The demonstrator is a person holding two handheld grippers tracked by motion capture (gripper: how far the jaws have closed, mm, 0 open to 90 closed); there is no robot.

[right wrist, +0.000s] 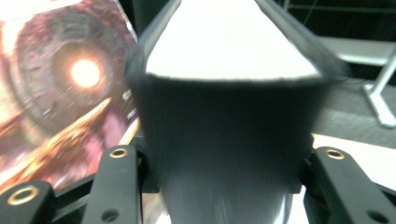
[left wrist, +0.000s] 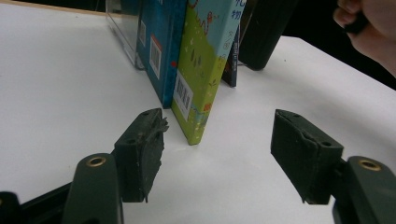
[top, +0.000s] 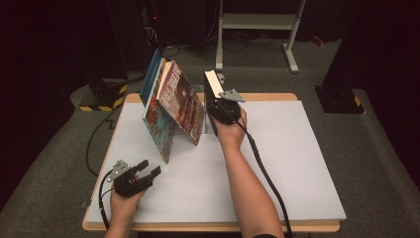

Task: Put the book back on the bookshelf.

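Observation:
Several picture books (top: 171, 106) lean left against a clear bookend (left wrist: 122, 28) at the back of the white table (top: 297, 163). The nearest ones show a green cover (left wrist: 201, 70) and a blue cover (left wrist: 161, 46). My right gripper (top: 223, 110) is shut on a thick black book (top: 214, 91), holding it upright just right of the leaning ones. This black book (right wrist: 224, 116) sits between the jaws of the right gripper (right wrist: 224, 163), beside a red space cover (right wrist: 60, 88). My left gripper (top: 148, 168) rests open near the front left, and nothing lies between its jaws (left wrist: 217, 140).
A white metal stand (top: 257, 22) is on the floor behind the table. A yellow-and-black striped base (top: 101, 99) sits off the back left corner. The right gripper's cable (top: 267, 173) trails across the table's middle toward the front edge.

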